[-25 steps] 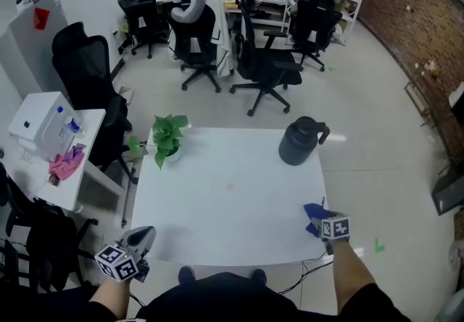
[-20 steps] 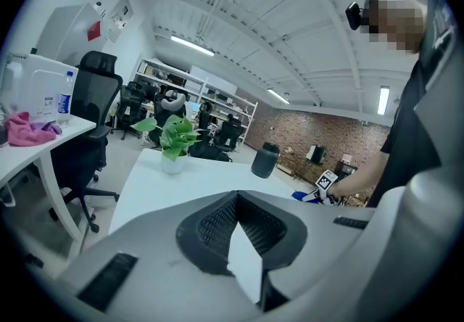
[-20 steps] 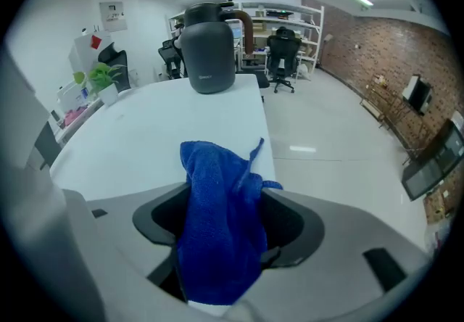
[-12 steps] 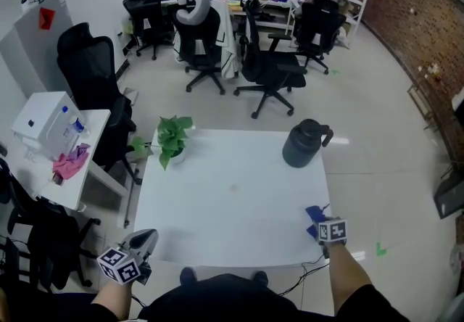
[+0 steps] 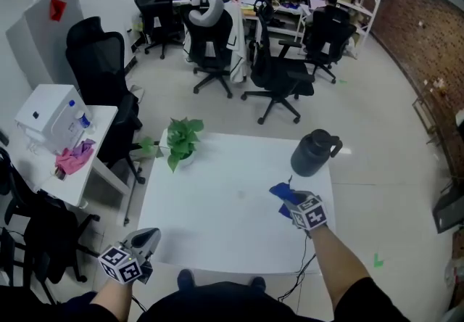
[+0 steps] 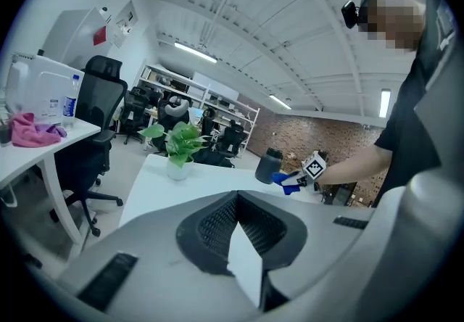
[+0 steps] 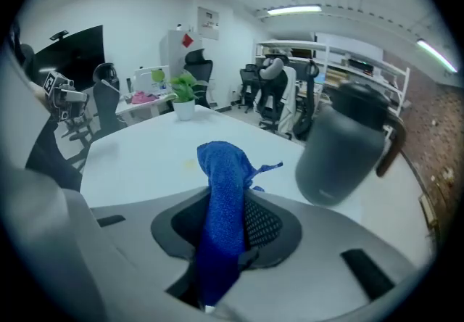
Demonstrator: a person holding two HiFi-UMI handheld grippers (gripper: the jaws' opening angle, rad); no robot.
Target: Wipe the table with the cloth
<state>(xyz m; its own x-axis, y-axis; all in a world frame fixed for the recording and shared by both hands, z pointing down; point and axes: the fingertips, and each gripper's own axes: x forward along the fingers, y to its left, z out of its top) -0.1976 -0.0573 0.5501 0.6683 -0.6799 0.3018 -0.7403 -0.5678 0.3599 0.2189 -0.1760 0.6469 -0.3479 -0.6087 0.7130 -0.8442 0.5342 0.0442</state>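
Cloth point(image 7: 223, 190), blue and towel-like, stands bunched between the jaws of the right gripper point(image 5: 291, 202). The jaws have just been closing and now pinch it at a narrow gap, with a loose fold poking out past the tips. It looks soft, light and limp, likely to drape and drag rather than push. A hold across the bunched middle, as here, should serve, though so thin a pinch may let it slide free under a hard stroke.

Directly under and ahead of those jaws lies the white table point(image 5: 217, 230); whether the cloth's free end touches it cannot be told. A faint mark point(image 7: 190, 163) shows on the top just ahead of the jaws, to their left. Just ahead to their right stands a dark jug point(image 7: 346, 146), close enough that a wide sweep that way would probably knock it. Far ahead and left of the jaws, at the table's opposite edge, sits a potted plant point(image 7: 184, 98), which looks light enough to tip.

The left gripper point(image 6: 243, 262) hangs off the table's near corner, jaws drawn together with nothing between them and the tabletop ahead of them. Beyond the table stand office chairs point(image 5: 279, 74) and a side desk point(image 5: 100, 125).
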